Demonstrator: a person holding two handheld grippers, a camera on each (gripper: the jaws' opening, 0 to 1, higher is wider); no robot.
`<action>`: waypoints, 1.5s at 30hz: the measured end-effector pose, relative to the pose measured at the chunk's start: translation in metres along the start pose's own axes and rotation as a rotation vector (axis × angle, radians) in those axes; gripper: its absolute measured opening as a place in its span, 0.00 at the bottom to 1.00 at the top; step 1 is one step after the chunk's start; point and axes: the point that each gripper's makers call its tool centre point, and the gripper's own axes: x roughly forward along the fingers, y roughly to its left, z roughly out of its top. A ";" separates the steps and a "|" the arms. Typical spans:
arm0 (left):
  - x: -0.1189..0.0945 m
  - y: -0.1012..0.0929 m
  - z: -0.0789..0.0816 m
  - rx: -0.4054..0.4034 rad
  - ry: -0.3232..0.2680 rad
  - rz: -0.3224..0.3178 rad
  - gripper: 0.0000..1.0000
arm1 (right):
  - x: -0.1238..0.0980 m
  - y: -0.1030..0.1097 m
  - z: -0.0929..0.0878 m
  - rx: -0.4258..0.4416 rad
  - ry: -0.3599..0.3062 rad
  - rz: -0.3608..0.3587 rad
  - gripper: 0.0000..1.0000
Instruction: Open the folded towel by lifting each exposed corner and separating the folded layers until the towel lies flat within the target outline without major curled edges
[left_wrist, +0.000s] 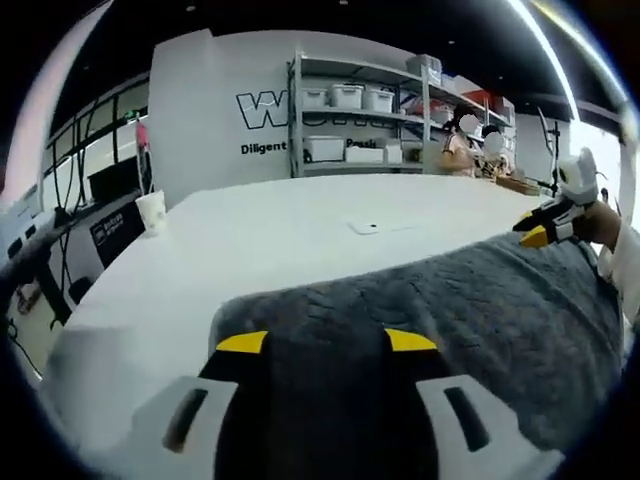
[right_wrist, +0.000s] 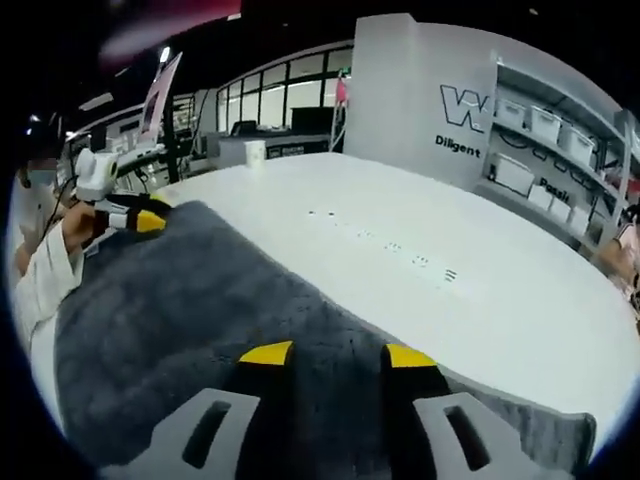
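A: While both tongs sit at the towel, check which way the cloth runs from each.
B: Stretched between the two. Left gripper at one end, jaws set narrow, dark grey pile filling the gap; looks pinched, grip judged rather than seen. Right gripper likewise at the other end.
A: Long axis?
B: From one gripper across to the other; each seen at the far corner in the opposite view. Neither nearer the middle.
A: Location and look?
B: Draped over the near edge of the white table. Thick, ribbed, charcoal; broad and mostly smooth. Target outline not discernible.
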 end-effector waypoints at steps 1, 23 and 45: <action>0.002 0.001 0.002 -0.013 -0.014 -0.016 0.43 | 0.000 0.000 0.001 0.001 -0.004 -0.002 0.29; 0.016 0.021 -0.015 -0.005 0.040 -0.011 0.50 | 0.018 0.009 -0.014 0.050 0.010 0.101 0.29; 0.021 0.027 -0.013 0.008 0.023 -0.011 0.52 | 0.014 -0.001 -0.018 0.007 -0.018 0.135 0.31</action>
